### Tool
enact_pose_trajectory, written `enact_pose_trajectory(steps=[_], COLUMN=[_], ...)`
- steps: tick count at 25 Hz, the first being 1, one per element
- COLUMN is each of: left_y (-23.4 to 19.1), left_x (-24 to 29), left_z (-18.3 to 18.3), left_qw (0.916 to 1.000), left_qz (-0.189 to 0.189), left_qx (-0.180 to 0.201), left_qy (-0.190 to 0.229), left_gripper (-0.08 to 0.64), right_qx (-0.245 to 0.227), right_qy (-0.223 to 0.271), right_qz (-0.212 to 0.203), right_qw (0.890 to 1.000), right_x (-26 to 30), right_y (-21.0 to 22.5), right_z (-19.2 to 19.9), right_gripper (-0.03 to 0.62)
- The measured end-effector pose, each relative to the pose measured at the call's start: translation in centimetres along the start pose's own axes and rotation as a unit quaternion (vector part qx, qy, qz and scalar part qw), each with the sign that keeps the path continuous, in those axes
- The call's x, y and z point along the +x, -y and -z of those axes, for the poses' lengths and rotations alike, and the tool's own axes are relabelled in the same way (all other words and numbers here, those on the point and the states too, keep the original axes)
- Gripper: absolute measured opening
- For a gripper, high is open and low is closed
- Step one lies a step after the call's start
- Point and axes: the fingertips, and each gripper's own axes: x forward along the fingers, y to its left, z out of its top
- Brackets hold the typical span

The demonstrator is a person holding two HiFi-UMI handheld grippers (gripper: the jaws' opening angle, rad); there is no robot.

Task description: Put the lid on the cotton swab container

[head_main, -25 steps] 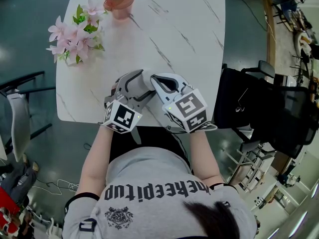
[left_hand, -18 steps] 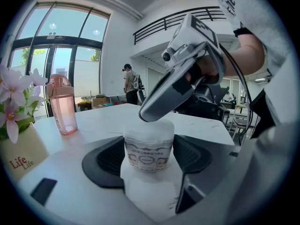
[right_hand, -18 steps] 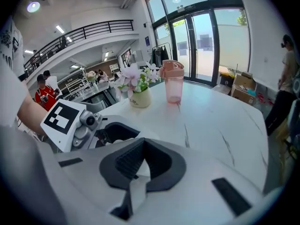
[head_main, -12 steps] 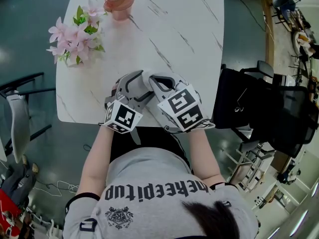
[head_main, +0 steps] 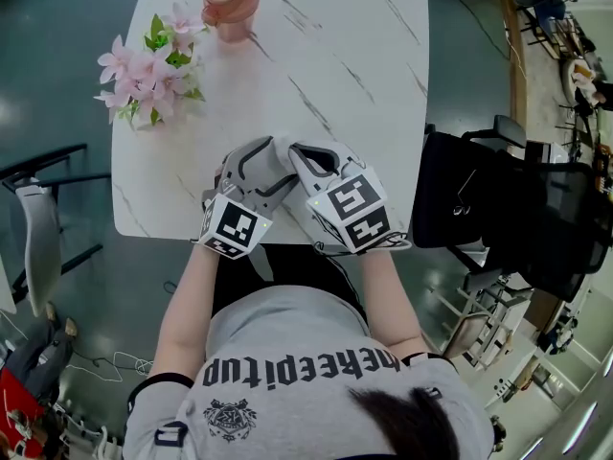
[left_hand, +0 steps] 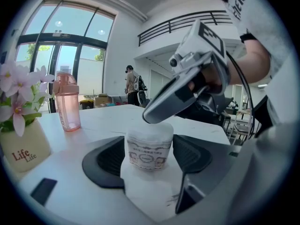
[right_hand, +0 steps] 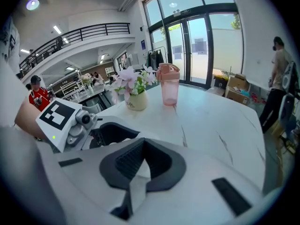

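The cotton swab container point(left_hand: 149, 146) is a small white tub with a printed label. It stands on the marble table point(head_main: 335, 65) near the front edge, and my left gripper point(left_hand: 150, 165) is shut on it, one dark pad on each side. My right gripper point(left_hand: 157, 116) reaches in from the right, its tip resting on the tub's top. In the right gripper view my right gripper point(right_hand: 140, 165) has its jaws shut, with a white sliver showing in the gap between the pads. In the head view the left gripper point(head_main: 261, 161) and right gripper point(head_main: 305, 156) meet and hide the tub.
A pink bottle point(head_main: 230, 3) stands at the table's far edge, and a pot of pink flowers point(head_main: 148, 65) at the far left. A black chair point(head_main: 479, 209) sits close to the table's right side. The table's front edge point(head_main: 163, 233) runs just under the grippers.
The right gripper has tilted and turned a little over the tub. The left gripper and the tub have stayed where they were.
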Motion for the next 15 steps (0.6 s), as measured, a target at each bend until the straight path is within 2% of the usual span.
enact_pose_trajectory(steps=[3, 7, 10, 15], left_y=[-0.4, -0.6, -0.6, -1.0], left_x=[-0.9, -2.1, -2.9, -4.1], left_z=[-0.1, -0.3, -0.4, -1.5], left_qw=[0.9998, 0.9998, 0.9999, 0.9996], left_qz=[0.000, 0.005, 0.006, 0.011], left_qx=[-0.015, -0.013, 0.002, -0.003], left_qy=[0.011, 0.016, 0.014, 0.027], left_gripper=[0.328, 0.299, 0.199, 0.070], right_qx=[-0.001, 0.019, 0.043, 0.069], right_qy=[0.019, 0.054, 0.074, 0.091], right_qz=[0.013, 0.029, 0.029, 0.036], right_qw=[1.000, 0.998, 0.996, 0.993], right_x=[0.0, -0.4, -0.7, -1.2], right_y=[0.0, -0.1, -0.4, -1.4], right_z=[-0.2, -0.7, -1.2, -1.6], right_gripper=[0.011, 0.011, 0.011, 0.011])
